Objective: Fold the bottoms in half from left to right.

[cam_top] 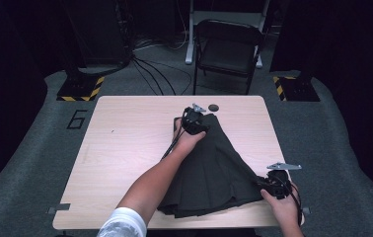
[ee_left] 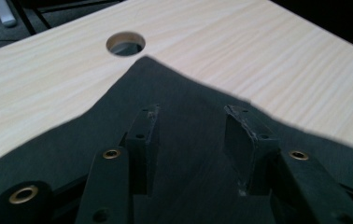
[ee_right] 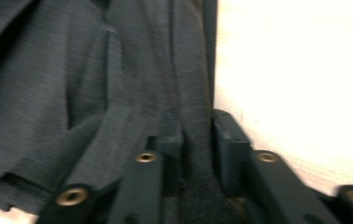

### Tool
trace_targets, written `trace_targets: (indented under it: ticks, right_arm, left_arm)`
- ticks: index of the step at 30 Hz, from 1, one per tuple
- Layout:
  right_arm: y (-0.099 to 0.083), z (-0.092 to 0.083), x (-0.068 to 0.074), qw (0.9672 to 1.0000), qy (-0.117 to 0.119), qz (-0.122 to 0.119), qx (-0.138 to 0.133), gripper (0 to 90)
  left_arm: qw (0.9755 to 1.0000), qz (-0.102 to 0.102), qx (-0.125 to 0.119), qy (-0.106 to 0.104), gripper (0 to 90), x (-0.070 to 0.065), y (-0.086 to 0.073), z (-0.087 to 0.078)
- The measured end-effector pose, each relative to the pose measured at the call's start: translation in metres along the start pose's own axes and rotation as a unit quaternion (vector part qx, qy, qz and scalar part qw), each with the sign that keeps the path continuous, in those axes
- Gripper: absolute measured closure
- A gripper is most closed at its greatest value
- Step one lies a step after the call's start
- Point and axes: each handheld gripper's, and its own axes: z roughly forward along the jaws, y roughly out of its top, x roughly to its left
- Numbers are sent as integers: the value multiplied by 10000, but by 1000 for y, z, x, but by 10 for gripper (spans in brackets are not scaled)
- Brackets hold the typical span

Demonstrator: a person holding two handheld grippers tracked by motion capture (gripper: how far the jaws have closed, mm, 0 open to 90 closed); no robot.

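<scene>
A dark pleated garment lies spread on the light wooden table, narrow at the far end and wide toward the near edge. My left gripper rests over the narrow far end. In the left gripper view it stands open above the flat cloth, with nothing pinched between its fingers. My right gripper sits at the garment's near right corner. In the right gripper view a fold of the hem fills the narrow gap in that gripper.
A round hole in the tabletop lies just beyond the garment's far tip. The right table edge is close to my right hand. A folding chair and cables stand on the floor behind the table.
</scene>
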Motion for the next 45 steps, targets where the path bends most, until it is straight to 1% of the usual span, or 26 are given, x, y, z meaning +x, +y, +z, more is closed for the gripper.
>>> trace_targets:
  ticks: [1,2,3,8,12,13,15,17,19,20,23,26,28,29,30,31,32,34,35,36,39,40,41,42,44,45]
  right_arm:
    - [2,-2,1,10000,15,-28,-27,798]
    - [2,-2,1,10000,15,-28,-27,798]
    - [6,-8,4,9999,55,-91,-77,844]
    - [15,-23,12,9995,99,-264,-108,859]
    - [8,-18,9,9996,117,-169,209,857]
    - [5,-13,6,9993,106,-128,328,840]
    - [-2,-6,0,9990,-15,0,438,718]
    - [-2,-10,-2,9994,-72,142,308,670]
    - [4,-17,-1,9999,-128,103,25,632]
    - [8,-20,1,9997,-204,-3,-98,630]
    - [19,-21,7,9988,-292,-332,-215,616]
    - [29,-19,14,9982,-292,-437,-281,598]
    - [43,-13,25,9973,-182,-602,-367,583]
    - [43,-13,25,9973,-182,-602,-367,583]
    - [53,-6,33,9964,-75,-760,-360,565]
    - [56,-3,35,9956,-44,-870,-342,563]
    - [56,-3,35,9956,-44,-870,-342,563]
    - [71,14,45,9924,-6,-1200,-267,554]
    - [71,14,45,9924,-6,-1200,-267,554]
    - [80,29,52,9905,32,-1360,-196,549]
    - [87,41,58,9894,47,-1447,-132,548]
    - [94,55,65,9873,159,-1576,-133,546]
    - [95,59,68,9873,171,-1576,-92,546]
    - [98,65,71,9857,189,-1675,-71,545]
    - [99,69,73,9851,193,-1708,-52,546]
    - [103,80,76,9842,155,-1766,6,552]
  left_arm:
    - [10000,25,-9,-35,550,4,-10,-7]
    - [10000,25,-9,-35,547,4,-10,-7]
    - [10000,18,8,-69,544,7,-18,-13]
    - [9999,-79,-35,-142,538,16,-40,-26]
    - [9998,-108,-64,-151,532,20,-49,-35]
    - [9997,-127,-76,-184,528,21,-52,-38]
    - [9995,-171,-113,-231,519,21,-56,-43]
    - [9995,-62,-99,-305,514,19,-61,-49]
    - [9993,-79,-164,-339,511,15,-68,-54]
    - [9991,-35,-157,-381,510,14,-71,-56]
    - [9992,77,-144,-362,504,10,-77,-62]
    - [9992,84,-146,-369,502,9,-81,-66]
    - [9992,76,-157,-368,501,11,-83,-70]
    - [9992,66,-162,-351,501,12,-84,-71]
    - [9993,24,-186,-318,497,13,-86,-74]
    - [9993,-18,-173,-326,496,15,-87,-76]
    - [9993,-18,-173,-326,493,15,-87,-76]
    - [9994,-79,-171,-299,489,17,-91,-80]
    - [9994,-79,-171,-299,486,17,-91,-80]
    - [9993,-127,-185,-293,483,17,-93,-81]
    - [9994,-165,-181,-262,477,19,-95,-82]
    - [9994,-198,-176,-227,466,20,-96,-82]
    - [9995,-179,-181,-206,464,21,-98,-83]
    - [9993,-239,-203,-217,460,21,-98,-83]
    - [9996,-170,-130,-208,456,22,-99,-84]
    - [9996,-181,-153,-184,455,21,-102,-85]
